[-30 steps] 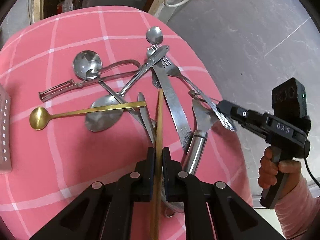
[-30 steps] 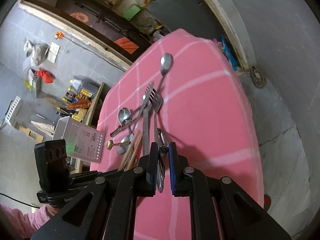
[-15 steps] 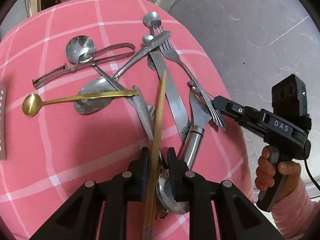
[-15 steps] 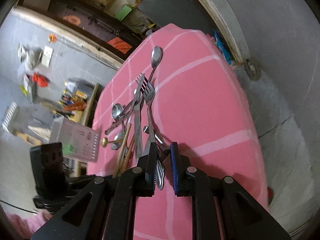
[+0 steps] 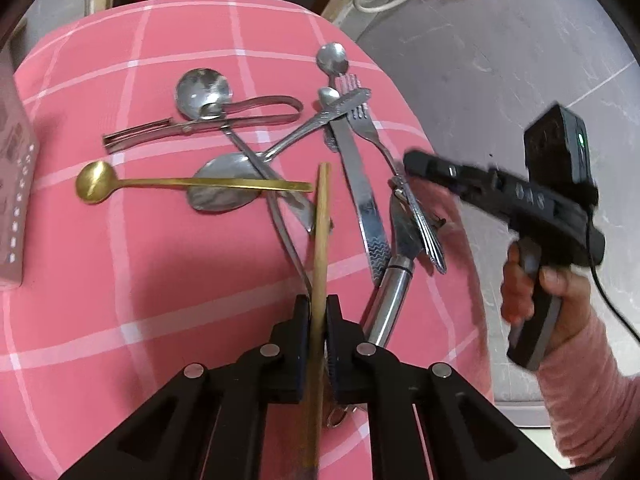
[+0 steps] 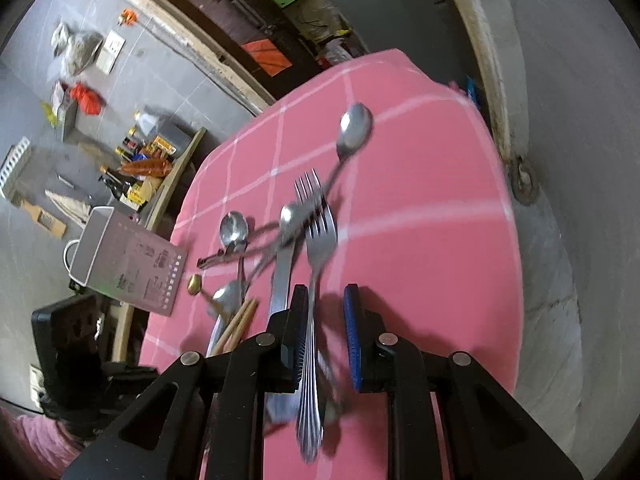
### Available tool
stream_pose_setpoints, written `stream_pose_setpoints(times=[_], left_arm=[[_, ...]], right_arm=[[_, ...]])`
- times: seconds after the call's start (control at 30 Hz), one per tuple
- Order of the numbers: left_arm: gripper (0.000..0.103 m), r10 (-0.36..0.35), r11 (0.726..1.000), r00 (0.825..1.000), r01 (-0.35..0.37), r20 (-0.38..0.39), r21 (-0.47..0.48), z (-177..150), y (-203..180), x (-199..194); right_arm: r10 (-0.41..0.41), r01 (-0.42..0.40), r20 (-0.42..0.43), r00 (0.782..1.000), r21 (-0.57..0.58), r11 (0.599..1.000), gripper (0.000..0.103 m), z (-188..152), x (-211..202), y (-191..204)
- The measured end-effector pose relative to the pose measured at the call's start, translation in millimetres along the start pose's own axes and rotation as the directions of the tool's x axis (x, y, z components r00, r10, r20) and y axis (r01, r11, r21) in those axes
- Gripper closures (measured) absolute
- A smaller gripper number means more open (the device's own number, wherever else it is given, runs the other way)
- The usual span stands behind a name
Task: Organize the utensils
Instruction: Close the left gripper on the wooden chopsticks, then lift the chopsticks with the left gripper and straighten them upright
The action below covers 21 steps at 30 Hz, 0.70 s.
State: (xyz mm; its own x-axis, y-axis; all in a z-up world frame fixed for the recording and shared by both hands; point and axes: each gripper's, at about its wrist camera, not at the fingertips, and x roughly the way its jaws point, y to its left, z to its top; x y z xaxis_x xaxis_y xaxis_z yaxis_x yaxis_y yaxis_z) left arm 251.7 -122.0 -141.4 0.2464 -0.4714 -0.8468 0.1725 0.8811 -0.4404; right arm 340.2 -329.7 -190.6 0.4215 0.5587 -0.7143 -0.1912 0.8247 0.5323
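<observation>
I have the left gripper [image 5: 318, 312] pinched tight on the long wooden chopstick [image 5: 321, 236], near the table's front edge, so I lift it straight up to clear the tangle. My right gripper [image 6: 326, 334] is opening around the ridged-handle steel fork [image 6: 316, 280], which rests against one pad near the right edge of the pink checked tablecloth [image 5: 120, 280]. Beyond lies the gold spoon [image 5: 96, 187]

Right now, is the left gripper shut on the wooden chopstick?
Shut: the left gripper pads press both sides of the wooden chopstick.
</observation>
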Motion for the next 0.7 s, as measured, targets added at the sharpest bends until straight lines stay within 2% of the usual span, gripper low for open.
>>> stream_pose_setpoints(times=[0.13, 0.33, 0.57, 0.7], left_arm=[[0.095, 0.001, 0.999, 1.0, -0.001, 0.004, -0.04, -4, 9, -1], [0.095, -0.02, 0.994, 1.0, 0.022, 0.015, -0.104, -5, 19, -1], [0.095, -0.033, 0.992, 0.999, 0.035, 0.02, -0.124, -11, 26, -1], [0.095, -0.024, 0.993, 0.999, 0.027, 0.032, -0.118, -19, 27, -7]], right_arm=[[-0.022, 0.019, -0.037, 0.999, -0.079, 0.997, 0.087, 27, 18, 6], [-0.026, 0.006, -0.103, 0.994, -0.191, 0.982, 0.087, 45, 37, 12], [0.046, -0.075, -0.169, 0.985, -0.168, 0.983, 0.087, 57, 43, 3], [0.074, -0.086, -0.135, 0.988, -0.092, 0.992, 0.096, 50, 31, -6]])
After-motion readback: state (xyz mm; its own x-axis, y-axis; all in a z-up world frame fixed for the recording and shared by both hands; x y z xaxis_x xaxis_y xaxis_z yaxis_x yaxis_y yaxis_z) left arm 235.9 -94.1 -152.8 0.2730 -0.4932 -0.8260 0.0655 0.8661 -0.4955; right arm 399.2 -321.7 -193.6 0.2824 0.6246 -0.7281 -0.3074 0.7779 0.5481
